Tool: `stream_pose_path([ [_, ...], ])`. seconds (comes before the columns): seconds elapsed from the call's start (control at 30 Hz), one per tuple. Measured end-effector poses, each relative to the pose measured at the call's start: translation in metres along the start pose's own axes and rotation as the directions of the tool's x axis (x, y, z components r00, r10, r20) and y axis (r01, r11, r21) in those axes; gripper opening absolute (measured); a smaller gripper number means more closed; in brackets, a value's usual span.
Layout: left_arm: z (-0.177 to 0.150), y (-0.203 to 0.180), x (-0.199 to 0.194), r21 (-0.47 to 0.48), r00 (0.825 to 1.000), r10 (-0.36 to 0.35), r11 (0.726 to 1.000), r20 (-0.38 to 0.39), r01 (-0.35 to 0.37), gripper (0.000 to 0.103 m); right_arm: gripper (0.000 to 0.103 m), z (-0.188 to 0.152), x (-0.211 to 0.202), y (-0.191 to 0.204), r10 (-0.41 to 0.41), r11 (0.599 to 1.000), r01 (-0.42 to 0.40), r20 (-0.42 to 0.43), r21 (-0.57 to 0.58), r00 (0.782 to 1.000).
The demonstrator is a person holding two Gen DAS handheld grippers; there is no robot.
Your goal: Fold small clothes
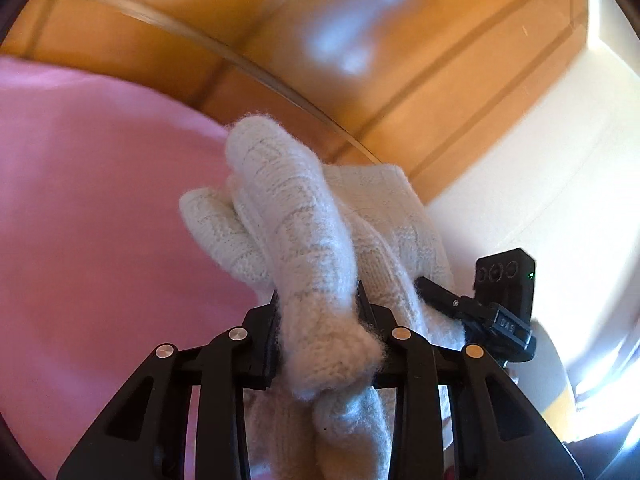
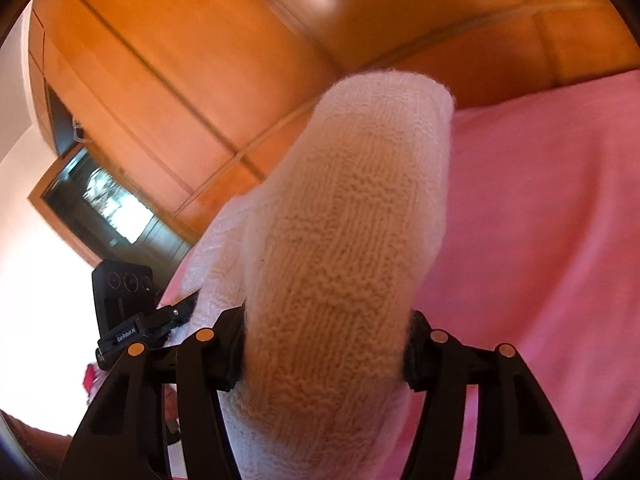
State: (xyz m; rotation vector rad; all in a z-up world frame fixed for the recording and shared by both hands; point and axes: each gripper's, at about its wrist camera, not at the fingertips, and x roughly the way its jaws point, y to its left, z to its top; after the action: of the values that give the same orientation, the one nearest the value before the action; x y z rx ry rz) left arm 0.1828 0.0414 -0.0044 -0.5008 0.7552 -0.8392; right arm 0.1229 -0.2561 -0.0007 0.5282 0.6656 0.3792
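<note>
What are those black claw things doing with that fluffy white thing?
A person is holding two grippers and folding a small cream knitted garment over a pink blanket. The left gripper is clamped on a bunched part of the knit. The right gripper is clamped on another part, which sticks up between its fingers. Both seem to hold the same piece, lifted up, with a wooden wardrobe behind. The fold isn't finished yet.

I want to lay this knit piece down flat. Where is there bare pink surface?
In the right wrist view, pink cover lies bare right of the white knit, up to the wooden panels. In the left wrist view, bare left of the knit. Crowded between both grippers.
</note>
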Motion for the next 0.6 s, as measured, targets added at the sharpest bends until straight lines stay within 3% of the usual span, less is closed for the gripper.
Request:
stream_pose_path([
  [0.1,0.009,-0.031,0.058,0.040,0.998,-0.019,0.999,-0.067,0.022,0.031,0.058,0.004,-0.036,-0.034,-0.099,0.995,0.098,0.047,0.029,0.994],
  [0.23,0.015,-0.061,0.138,0.099,0.987,0.012,0.995,-0.161,0.004,0.028,0.059,0.001,-0.061,-0.094,-0.258,0.961,0.251,0.053,0.112,0.965],
  [0.3,0.010,-0.069,0.169,0.148,0.976,0.066,0.988,-0.206,-0.036,0.024,0.063,-0.008,-0.063,-0.122,-0.340,0.931,0.333,0.022,0.148,0.940],
  [0.33,0.003,-0.070,0.187,0.190,0.962,0.138,0.977,-0.234,-0.094,0.024,0.068,-0.017,-0.061,-0.135,-0.357,0.920,0.352,-0.002,0.174,0.934],
  [0.4,-0.009,-0.068,0.207,0.226,0.939,0.220,0.961,-0.265,-0.162,0.027,0.082,-0.028,-0.063,-0.155,-0.343,0.915,0.328,0.023,0.236,0.939],
  [0.43,-0.013,-0.068,0.211,0.228,0.937,0.242,0.956,-0.250,-0.186,0.028,0.089,-0.031,-0.063,-0.158,-0.351,0.910,0.333,0.035,0.246,0.936],
  [0.53,-0.009,-0.078,0.205,0.246,0.931,0.298,0.938,-0.209,-0.244,0.033,0.093,-0.029,-0.060,-0.143,-0.422,0.886,0.400,0.048,0.232,0.905],
  [0.6,-0.013,-0.092,0.195,0.274,0.926,0.341,0.917,-0.160,-0.290,0.035,0.093,-0.023,-0.061,-0.123,-0.496,0.859,0.478,0.070,0.183,0.865],
])
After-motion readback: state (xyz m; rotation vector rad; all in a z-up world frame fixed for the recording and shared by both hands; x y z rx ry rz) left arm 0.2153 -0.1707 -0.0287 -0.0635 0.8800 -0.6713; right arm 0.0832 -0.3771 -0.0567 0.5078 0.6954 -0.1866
